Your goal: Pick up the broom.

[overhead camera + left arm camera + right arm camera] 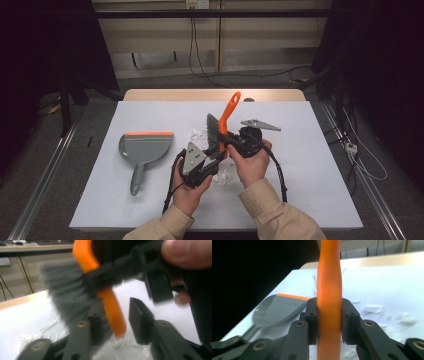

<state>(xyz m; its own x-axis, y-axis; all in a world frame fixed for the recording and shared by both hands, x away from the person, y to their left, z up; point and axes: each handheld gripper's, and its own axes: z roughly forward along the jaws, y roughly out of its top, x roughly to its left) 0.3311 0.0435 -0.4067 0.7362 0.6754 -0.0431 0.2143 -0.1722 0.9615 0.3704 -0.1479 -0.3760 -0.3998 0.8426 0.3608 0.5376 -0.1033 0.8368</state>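
A brush with an orange handle (229,111) and grey bristles (213,125) is held up over the middle of the table. My right gripper (226,140) is shut on the handle; in the right gripper view both pads (312,315) press the orange handle (329,290). My left gripper (216,154) sits just below it. In the left gripper view the handle's lower end (113,312) lies between the jaws of the left gripper (116,317), against one pad (96,322), with a gap to the other. The grey bristles (65,290) are blurred.
A grey dustpan with an orange lip (145,147) lies flat on the white table cover (310,165) at the left, handle toward me; the dustpan (277,310) is also in the right gripper view. White paper scraps (197,136) lie under and around the grippers.
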